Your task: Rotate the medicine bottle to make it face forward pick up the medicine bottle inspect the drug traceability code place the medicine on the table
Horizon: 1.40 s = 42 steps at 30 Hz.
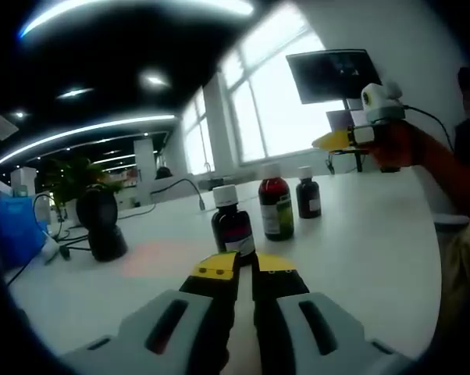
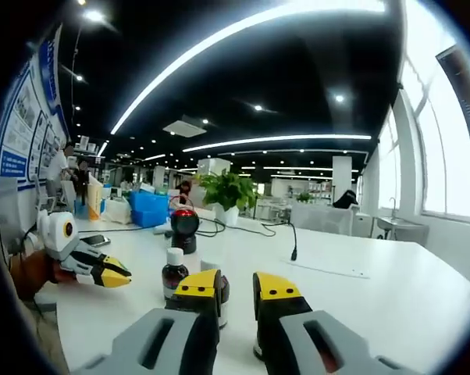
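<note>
1. Two yellow-tipped pairs of jaws: our left gripper (image 1: 247, 266) is nearly closed and holds nothing; our right gripper (image 2: 239, 287) stands narrowly apart, empty.
2. Just beyond the left tips the medicine bottle (image 1: 231, 223) stands upright on the white table (image 1: 360, 234), dark, white-capped, label facing us.
3. Beyond it stand a red bottle (image 1: 275, 206) and a small dark bottle (image 1: 307, 192); a black scanner (image 1: 101, 222) stands apart.

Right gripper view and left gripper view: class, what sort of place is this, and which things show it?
Probably an open-plan office or lab. Long ceiling light strips run over a white table, potted plants stand behind it, large windows line one wall, and a monitor hangs nearby.
</note>
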Tool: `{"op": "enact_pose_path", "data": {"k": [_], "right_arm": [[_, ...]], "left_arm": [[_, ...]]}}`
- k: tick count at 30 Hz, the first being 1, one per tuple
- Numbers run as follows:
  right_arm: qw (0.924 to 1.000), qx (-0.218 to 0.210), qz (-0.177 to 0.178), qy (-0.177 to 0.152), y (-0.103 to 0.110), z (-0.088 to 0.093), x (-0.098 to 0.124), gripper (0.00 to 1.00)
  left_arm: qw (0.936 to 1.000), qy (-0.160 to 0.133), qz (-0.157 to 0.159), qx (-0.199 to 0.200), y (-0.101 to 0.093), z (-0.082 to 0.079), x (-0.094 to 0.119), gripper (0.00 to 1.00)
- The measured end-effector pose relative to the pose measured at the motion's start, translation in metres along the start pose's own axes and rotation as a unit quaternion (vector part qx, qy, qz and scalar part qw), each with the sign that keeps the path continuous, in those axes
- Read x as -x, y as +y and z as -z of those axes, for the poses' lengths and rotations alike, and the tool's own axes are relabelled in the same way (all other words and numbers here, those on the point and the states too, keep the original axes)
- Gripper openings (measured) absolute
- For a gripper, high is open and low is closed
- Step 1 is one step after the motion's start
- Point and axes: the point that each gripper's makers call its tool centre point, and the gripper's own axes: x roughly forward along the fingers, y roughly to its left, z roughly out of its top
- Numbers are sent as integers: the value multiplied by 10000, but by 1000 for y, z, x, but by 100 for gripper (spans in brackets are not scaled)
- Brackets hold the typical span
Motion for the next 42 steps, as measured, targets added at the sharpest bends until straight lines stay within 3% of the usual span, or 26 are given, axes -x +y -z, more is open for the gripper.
{"op": "enact_pose_path", "data": {"k": [6, 17, 34, 37, 42], "right_arm": [[9993, 85, -340, 127, 20, -1, -26, 19], [9981, 118, -483, 377, 32, 13, -60, 24], [9965, 1, -594, 592, 38, 27, -83, 26], [9961, -204, -609, 608, 39, 28, -85, 23], [9962, -73, -533, 688, 39, 31, -87, 21]], "left_arm": [[10000, 1, 4, 17, 0, 0, 0, 0], [10000, -5, 26, 20, 0, 0, 0, 0], [10000, -37, 76, -2, -2, -2, 0, 0], [10000, -39, 81, -4, -2, -2, 0, 0], [9999, -49, 96, -5, -3, -2, 0, 0]]}}
